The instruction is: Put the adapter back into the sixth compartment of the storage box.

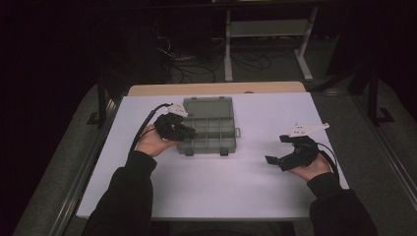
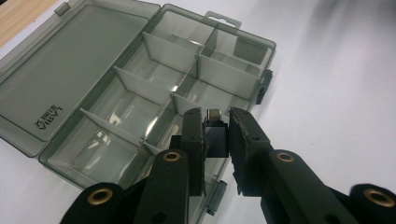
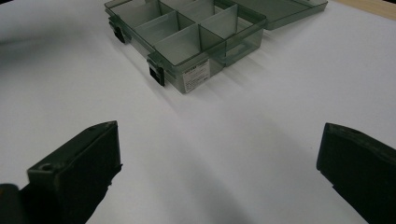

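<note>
Grey plastic box, lid open, on white surface. Left tool clenched on small dark block, possibly metal-tipped, above box's near compartment. Right tool released, well apart.

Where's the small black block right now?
The small black block sits pinched between the left gripper jaws in the left gripper view, hovering over the near edge of the open compartment box.

The left gripper is hovering over the open organizer box on the white table, while the right gripper is resting well apart, jaws spread.
</note>
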`<move>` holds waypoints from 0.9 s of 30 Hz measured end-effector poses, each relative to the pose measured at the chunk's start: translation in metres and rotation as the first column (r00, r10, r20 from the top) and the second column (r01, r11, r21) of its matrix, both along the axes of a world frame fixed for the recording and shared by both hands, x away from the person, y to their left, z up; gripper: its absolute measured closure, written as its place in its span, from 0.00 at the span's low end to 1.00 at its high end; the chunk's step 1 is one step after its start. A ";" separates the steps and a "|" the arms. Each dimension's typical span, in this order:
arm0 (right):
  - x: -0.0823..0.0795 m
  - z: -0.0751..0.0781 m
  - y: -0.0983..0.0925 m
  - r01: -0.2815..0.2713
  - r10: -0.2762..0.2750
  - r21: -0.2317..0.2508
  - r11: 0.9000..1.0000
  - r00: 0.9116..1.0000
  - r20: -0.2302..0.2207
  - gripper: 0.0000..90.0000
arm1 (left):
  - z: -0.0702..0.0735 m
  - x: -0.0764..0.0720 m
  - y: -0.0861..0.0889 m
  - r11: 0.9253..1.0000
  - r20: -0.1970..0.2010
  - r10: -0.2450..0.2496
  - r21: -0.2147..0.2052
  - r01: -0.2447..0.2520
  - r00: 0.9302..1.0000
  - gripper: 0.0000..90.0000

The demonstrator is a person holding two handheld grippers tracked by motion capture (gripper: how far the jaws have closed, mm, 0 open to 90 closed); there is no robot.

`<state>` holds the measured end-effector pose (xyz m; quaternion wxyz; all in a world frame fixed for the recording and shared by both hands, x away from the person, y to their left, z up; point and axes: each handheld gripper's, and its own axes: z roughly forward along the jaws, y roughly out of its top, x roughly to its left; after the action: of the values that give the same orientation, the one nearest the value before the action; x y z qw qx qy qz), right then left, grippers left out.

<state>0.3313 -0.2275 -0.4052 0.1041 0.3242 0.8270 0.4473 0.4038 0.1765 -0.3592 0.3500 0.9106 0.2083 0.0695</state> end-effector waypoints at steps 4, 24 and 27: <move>0.000 0.000 0.000 0.000 0.000 -0.002 1.000 1.000 -0.001 0.00 | -0.003 0.003 -0.002 1.000 0.003 0.008 -0.013 -0.007 1.000 0.85; 0.001 -0.001 0.002 -0.008 0.008 -0.012 1.000 1.000 -0.007 0.00 | -0.037 0.016 -0.018 0.999 -0.010 0.028 0.045 -0.028 1.000 0.85; 0.001 -0.001 0.002 -0.009 0.009 -0.012 1.000 1.000 -0.007 0.00 | -0.040 0.017 -0.021 0.998 -0.016 0.029 0.057 -0.028 0.999 0.85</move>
<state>0.3327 -0.2251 -0.4066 0.1011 0.3213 0.8314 0.4419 0.4210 0.1557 -0.3991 0.3212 0.9177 0.2224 0.0728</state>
